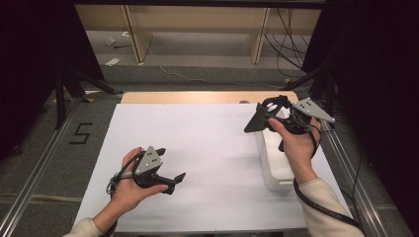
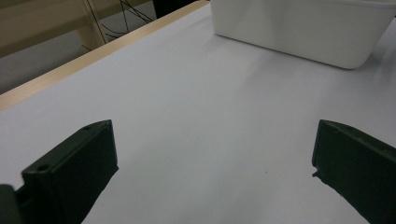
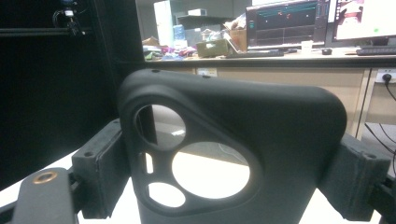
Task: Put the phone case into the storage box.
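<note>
Two hand-held grippers are working around the white bin. Nearest the person, the left hand-held gripper is hovering open and empty, well apart from the bin. Farther off, the right hand-held gripper is clamping a black phone case above the bin's far end; gripped only by its edges, it is probably risking twisting loose and missing the bin.

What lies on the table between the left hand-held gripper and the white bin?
Nothing: between the left hand-held gripper and the white bin there is bare white table, as the high view and left gripper view show.
</note>
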`<move>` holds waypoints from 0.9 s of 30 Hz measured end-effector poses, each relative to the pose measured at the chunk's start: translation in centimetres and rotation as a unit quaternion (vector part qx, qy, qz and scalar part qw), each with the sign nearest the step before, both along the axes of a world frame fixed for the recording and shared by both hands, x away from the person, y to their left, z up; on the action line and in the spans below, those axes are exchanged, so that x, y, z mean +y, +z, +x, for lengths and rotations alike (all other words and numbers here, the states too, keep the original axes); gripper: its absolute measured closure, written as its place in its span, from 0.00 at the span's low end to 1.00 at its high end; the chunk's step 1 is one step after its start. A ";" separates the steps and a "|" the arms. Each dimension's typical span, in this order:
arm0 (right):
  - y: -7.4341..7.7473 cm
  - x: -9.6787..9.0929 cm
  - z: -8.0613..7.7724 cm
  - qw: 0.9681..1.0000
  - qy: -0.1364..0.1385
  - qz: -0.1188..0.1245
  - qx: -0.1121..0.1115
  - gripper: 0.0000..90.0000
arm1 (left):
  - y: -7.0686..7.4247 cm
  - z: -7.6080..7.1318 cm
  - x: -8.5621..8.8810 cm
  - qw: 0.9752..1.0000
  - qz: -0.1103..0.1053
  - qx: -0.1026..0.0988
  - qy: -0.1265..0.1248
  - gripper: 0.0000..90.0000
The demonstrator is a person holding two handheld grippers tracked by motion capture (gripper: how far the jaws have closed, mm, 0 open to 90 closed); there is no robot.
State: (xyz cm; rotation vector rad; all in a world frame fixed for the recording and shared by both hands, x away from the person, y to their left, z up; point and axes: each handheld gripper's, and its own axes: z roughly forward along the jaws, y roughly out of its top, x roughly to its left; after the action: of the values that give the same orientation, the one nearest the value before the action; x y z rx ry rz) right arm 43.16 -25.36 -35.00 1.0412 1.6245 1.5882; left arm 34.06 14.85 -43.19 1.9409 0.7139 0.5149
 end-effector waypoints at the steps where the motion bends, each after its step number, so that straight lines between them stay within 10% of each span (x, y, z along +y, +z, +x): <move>1: 0.0 0.0 0.0 1.000 0.000 0.000 -0.001 0.18 | 0.0 0.0 0.0 1.000 0.000 0.000 0.000 0.00; 27: 0.2 -1.4 0.3 1.000 -0.024 0.000 -0.002 0.18 | 0.0 0.0 0.0 1.000 -0.001 0.000 -0.001 0.00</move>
State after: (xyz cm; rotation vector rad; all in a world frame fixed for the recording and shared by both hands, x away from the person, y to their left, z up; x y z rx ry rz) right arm 43.46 -26.72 -34.85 1.0681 1.5846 1.5579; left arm 34.08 14.84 -43.17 1.9396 0.7130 0.5135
